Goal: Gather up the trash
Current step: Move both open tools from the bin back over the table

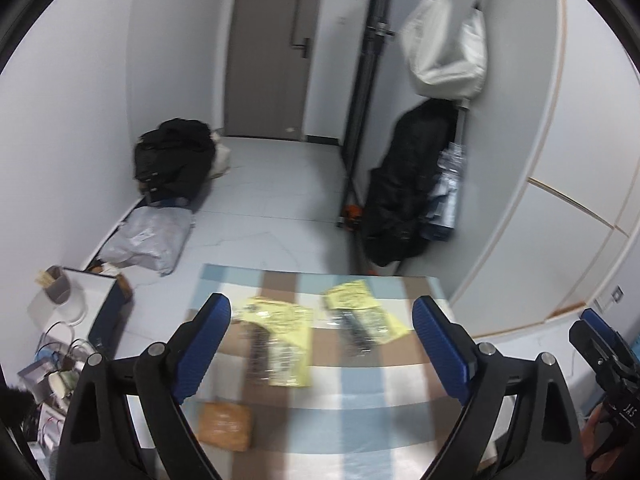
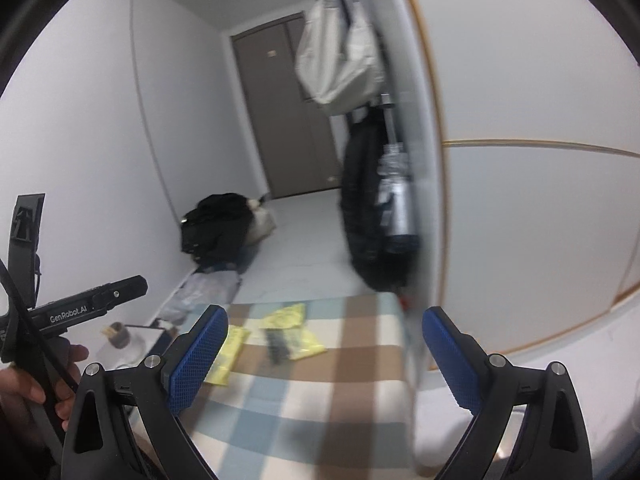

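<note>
Left gripper (image 1: 322, 344) and right gripper (image 2: 324, 354), both spread wide and empty, above a checked tablecloth (image 1: 360, 412) bearing an orange packet (image 1: 225, 426) nearest, then two yellow wrappers (image 1: 280, 340) (image 1: 362, 312); beyond, black bags (image 1: 174, 160) and a grey door (image 1: 272, 48).

table (image 1: 360, 408): lower centre of frame
wrappers: left wrapper (image 1: 276, 344) and right wrapper (image 1: 362, 316) side by side on table, apart
packet (image 1: 226, 426): on table, lower left of the wrappers
door (image 1: 272, 48): top centre, behind table
hanging bag (image 1: 444, 48): upper right
</note>
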